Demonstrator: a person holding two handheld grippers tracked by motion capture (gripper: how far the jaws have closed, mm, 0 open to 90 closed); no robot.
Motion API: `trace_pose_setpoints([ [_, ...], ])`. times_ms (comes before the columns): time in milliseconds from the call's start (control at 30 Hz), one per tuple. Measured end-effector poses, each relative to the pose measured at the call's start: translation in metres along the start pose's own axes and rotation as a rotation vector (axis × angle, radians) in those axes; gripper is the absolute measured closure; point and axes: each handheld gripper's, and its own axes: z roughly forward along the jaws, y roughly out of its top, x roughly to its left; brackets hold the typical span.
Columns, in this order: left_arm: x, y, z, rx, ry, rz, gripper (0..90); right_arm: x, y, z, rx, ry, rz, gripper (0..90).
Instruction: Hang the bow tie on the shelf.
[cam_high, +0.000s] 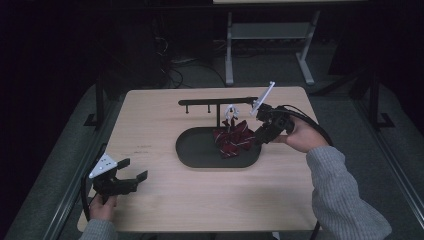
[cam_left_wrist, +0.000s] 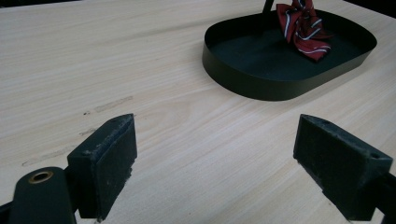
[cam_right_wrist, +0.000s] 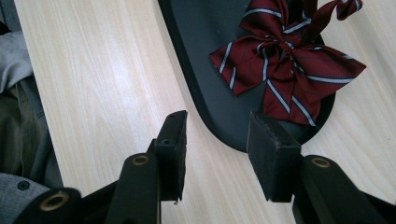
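Observation:
A dark red bow tie with white stripes (cam_high: 234, 137) lies at the right end of a black oval tray (cam_high: 197, 150) in the middle of the table; the same bow tie (cam_right_wrist: 285, 70) spreads over the tray (cam_right_wrist: 205, 56) in the right gripper view. My right gripper (cam_high: 260, 134) hovers just right of the tray's end, open, with nothing between its fingers (cam_right_wrist: 273, 156). My left gripper (cam_high: 136, 170) rests near the table's front left corner, open wide and empty. From there the tray (cam_left_wrist: 261, 81) and the bow tie (cam_left_wrist: 301, 28) lie far ahead.
A black T-shaped stand (cam_high: 217, 102) rises from the back of the tray, with a small white object (cam_high: 231, 111) beneath its bar. The light wood table (cam_high: 165, 200) has a white desk frame (cam_high: 267, 35) beyond its far edge. A grey sleeve (cam_high: 340, 195) crosses the front right.

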Motion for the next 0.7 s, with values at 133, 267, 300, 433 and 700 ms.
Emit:
trace_pose_setpoints([
  [133,-0.001,0.0,0.0,0.002,-0.002,-0.001,12.9,0.002,-0.005,0.002,-0.005,0.002,-0.003,56.9],
  [267,-0.001,0.0,0.001,0.006,-0.002,0.0,12.9,0.003,-0.01,0.003,-0.004,0.004,0.004,56.3],
  [300,-0.001,0.0,0.0,0.004,-0.002,0.0,12.9,0.003,-0.012,0.003,-0.006,0.003,0.003,56.3],
  [433,0.0,0.0,0.0,0.001,-0.002,-0.002,12.9,0.004,-0.018,0.004,-0.013,-0.001,0.012,55.4],
  [700,-0.001,0.0,0.0,0.002,-0.004,0.001,12.9,0.007,-0.031,0.005,-0.027,-0.003,0.025,54.8],
])
